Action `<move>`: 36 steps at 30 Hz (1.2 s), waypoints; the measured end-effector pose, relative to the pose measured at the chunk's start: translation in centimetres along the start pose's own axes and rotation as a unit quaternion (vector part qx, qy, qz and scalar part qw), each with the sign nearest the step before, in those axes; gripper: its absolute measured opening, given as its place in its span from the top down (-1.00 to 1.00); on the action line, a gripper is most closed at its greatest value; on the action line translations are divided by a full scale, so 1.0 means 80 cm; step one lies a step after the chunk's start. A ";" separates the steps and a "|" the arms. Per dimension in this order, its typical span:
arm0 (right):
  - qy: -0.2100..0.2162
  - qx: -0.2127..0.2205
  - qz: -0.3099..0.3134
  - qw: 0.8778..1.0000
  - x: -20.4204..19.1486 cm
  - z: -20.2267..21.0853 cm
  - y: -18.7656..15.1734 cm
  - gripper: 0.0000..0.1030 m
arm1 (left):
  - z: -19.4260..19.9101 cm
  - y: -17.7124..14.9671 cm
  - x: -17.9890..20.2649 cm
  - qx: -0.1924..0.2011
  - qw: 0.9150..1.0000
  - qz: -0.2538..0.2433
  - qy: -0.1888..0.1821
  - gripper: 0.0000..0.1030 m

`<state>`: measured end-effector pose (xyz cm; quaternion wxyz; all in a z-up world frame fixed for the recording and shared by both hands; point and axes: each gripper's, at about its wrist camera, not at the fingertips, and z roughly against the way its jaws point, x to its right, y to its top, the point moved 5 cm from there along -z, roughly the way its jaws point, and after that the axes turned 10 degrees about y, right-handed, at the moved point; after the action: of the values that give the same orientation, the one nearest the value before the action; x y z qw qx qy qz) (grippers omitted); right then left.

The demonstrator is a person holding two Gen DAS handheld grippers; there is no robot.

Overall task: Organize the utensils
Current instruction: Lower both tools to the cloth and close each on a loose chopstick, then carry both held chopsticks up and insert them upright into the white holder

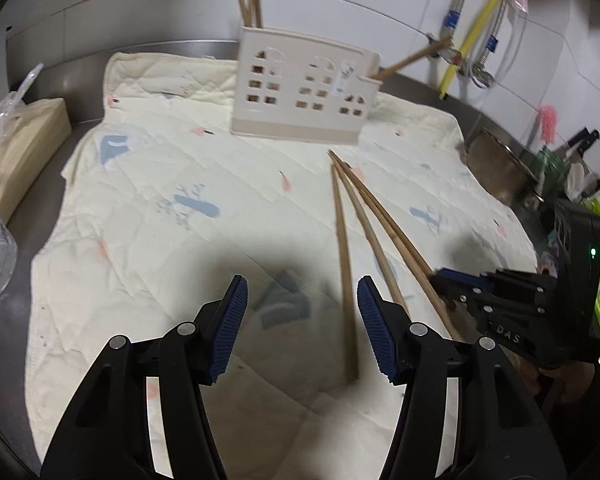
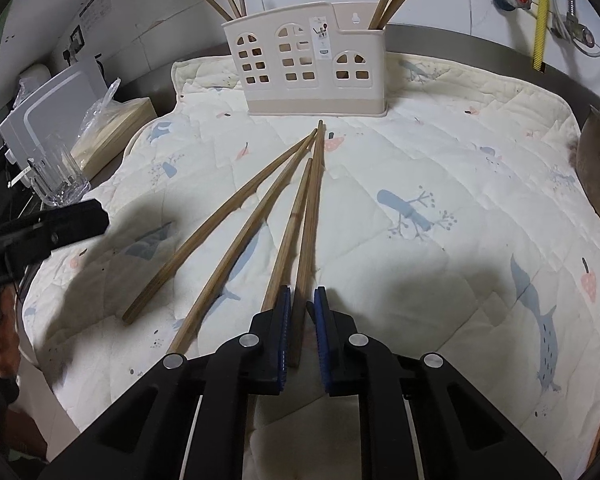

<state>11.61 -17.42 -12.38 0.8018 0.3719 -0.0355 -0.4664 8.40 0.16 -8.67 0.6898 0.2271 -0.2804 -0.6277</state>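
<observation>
Your right gripper (image 2: 302, 320) is pinching 1 light, stiff chopstick (image 2: 310, 236) near its thick end, pointing to 12 o'clock, while your left gripper (image 1: 302, 322) is hanging open.

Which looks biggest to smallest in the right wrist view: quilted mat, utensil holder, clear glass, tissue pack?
1. quilted mat, by far the largest.
2. utensil holder.
3 and 4. tissue pack and clear glass look about alike; both sit at the distorted left edge, the pack partly hidden, so I would not rank them.
</observation>
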 end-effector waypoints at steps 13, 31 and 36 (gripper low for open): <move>-0.025 0.012 0.015 0.999 0.002 0.005 -0.001 0.87 | -0.031 -0.023 0.039 -0.032 0.999 -0.031 -0.024 0.24; -0.030 0.091 0.031 0.995 -0.003 0.082 0.042 0.88 | -0.054 -0.021 0.052 -0.041 0.998 -0.051 -0.009 0.87; -0.029 0.113 0.039 0.992 -0.005 0.102 0.065 0.88 | -0.038 -0.008 0.049 -0.025 0.998 -0.060 -0.007 0.87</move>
<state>11.86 -20.23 -3.12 0.7708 0.4450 -0.1254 -0.4383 10.19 -3.93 -10.92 0.6548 0.2217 -0.2551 -0.6761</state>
